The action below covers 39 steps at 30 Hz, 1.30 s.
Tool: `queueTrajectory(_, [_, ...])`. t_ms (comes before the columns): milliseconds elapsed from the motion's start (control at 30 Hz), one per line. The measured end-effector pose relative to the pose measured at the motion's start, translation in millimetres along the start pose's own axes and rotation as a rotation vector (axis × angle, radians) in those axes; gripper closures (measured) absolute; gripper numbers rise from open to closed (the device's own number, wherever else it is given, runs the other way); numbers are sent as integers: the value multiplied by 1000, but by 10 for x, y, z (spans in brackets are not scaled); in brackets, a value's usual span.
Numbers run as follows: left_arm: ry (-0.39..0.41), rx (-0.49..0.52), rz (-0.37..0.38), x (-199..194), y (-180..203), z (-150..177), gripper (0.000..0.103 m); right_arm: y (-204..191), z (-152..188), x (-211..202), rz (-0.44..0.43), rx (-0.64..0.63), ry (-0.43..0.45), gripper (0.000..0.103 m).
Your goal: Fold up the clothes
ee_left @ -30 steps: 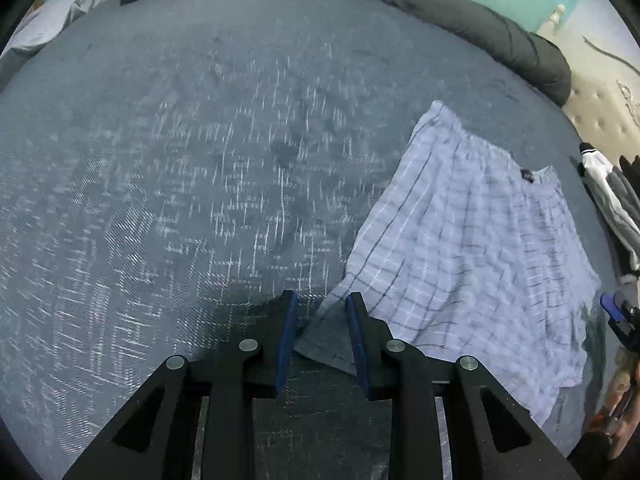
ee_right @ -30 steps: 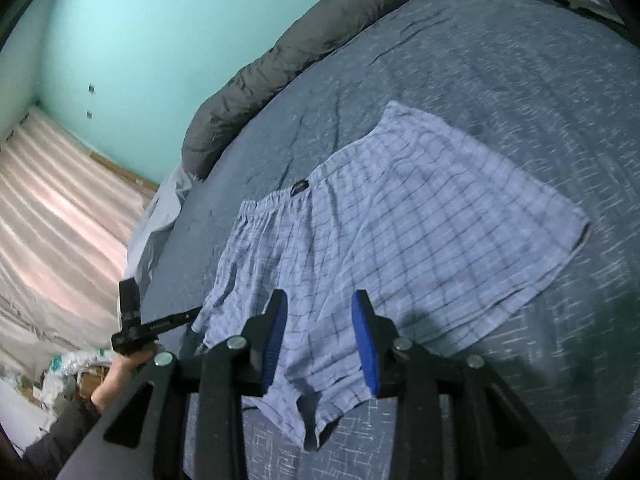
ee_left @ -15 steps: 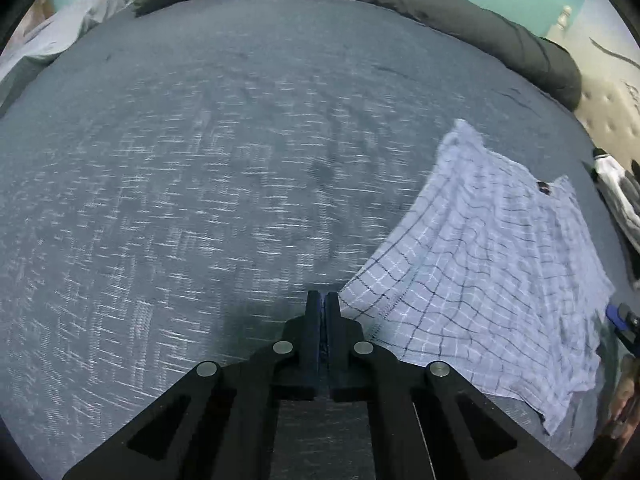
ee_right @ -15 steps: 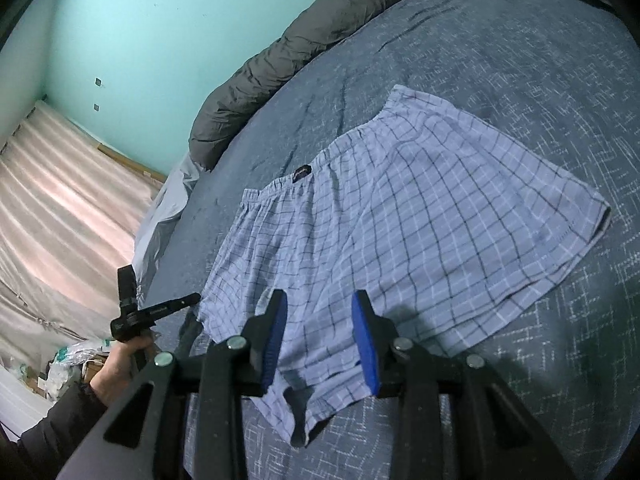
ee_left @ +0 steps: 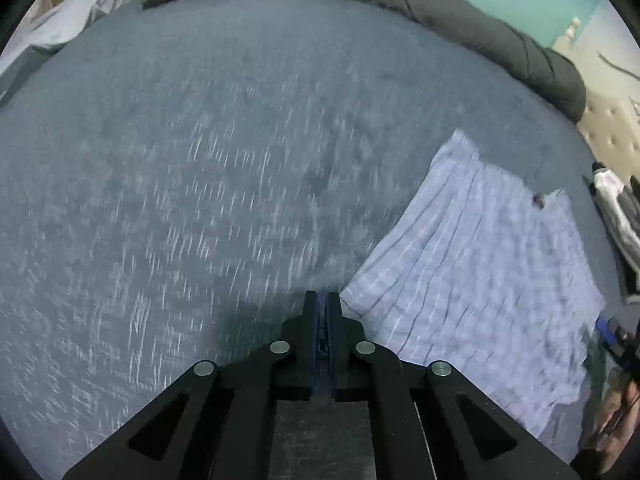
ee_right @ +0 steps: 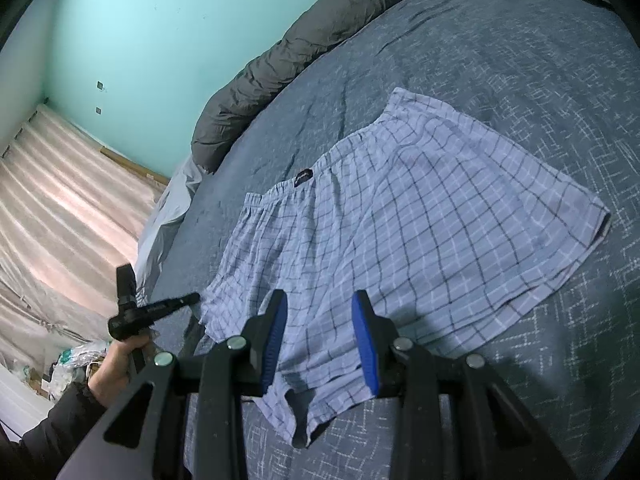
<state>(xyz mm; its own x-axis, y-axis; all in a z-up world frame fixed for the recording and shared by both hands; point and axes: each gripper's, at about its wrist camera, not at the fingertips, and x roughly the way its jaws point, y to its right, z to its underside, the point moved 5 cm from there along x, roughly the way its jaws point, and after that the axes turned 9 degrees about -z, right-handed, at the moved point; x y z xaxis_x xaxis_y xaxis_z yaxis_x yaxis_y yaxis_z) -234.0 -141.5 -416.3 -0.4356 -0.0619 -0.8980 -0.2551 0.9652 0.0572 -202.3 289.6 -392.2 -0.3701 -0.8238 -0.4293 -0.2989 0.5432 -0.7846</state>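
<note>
While the left gripper [ee_left: 322, 300] is pinched together beside the checked shorts [ee_right: 404, 216], the right gripper [ee_right: 320, 312] gapes above them.

A dark grey rolled duvet [ee_right: 280, 60] lies along the blue patterned bedspread's [ee_left: 200, 180] far edge, below a turquoise wall [ee_right: 160, 20]; possibly a tufted headboard [ee_left: 608, 132].

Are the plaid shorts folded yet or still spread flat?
Spread flat: the plaid shorts lie open on the bed, waistband and both legs showing.

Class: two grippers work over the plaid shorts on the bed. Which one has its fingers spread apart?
The right gripper: its blue-padded fingers stand wide apart above the shorts. The left gripper has its fingers pressed together at the shorts' edge.
</note>
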Motion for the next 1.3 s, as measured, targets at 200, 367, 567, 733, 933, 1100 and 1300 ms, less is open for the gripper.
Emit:
queueTrajectory(200, [14,46,-31,73,248,-364,95,86,-54,-58,20,0,10,70])
queueTrajectory(367, [4,74,-27,158,416,-523,95,167,-130,-103,21,14,27,70])
queueTrajectory(567, [-24,93,50,461,661,-619,91,219,-170,-120,18,18,31,70])
queueTrajectory(733, [-46,115,50,696,795,-607,97,256,-166,-116,25,18,25,70])
queueTrajectory(933, [-6,150,-1,703,855,-655,102,279,-182,-105,25,19,24,70])
queueTrajectory(1100, [-12,108,-25,739,749,-649,102,274,-170,-91,21,21,21,70])
queueTrajectory(1300, [-4,94,-19,758,790,-641,101,307,-191,-126,29,23,34,70])
